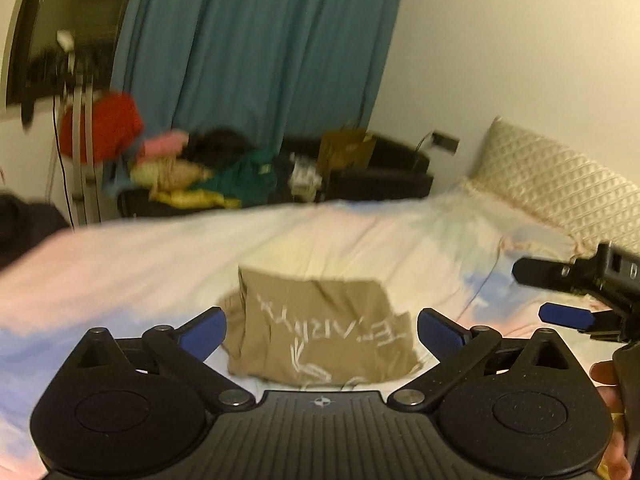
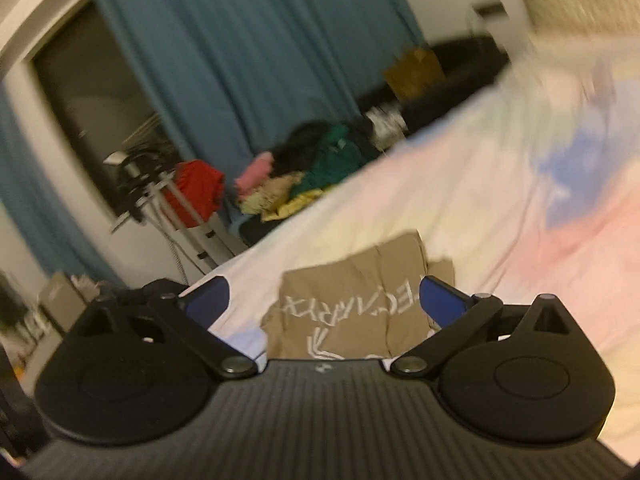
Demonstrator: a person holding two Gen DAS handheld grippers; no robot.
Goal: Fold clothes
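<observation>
A tan garment (image 1: 320, 328) with white lettering lies folded into a rough rectangle on the pastel bedsheet (image 1: 140, 264). It also shows in the right wrist view (image 2: 352, 304). My left gripper (image 1: 320, 330) is open and empty, its blue pads on either side of the garment, just above it. My right gripper (image 2: 324, 300) is open and empty, above the garment's near edge. The right gripper also shows at the right edge of the left wrist view (image 1: 544, 296), open, to the right of the garment.
A quilted cream pillow (image 1: 560, 176) lies at the head of the bed, on the right. A heap of mixed clothes (image 1: 192, 176) sits on dark furniture beyond the bed, before a blue curtain (image 1: 260, 48). A red cloth (image 1: 104, 128) hangs on a stand at left.
</observation>
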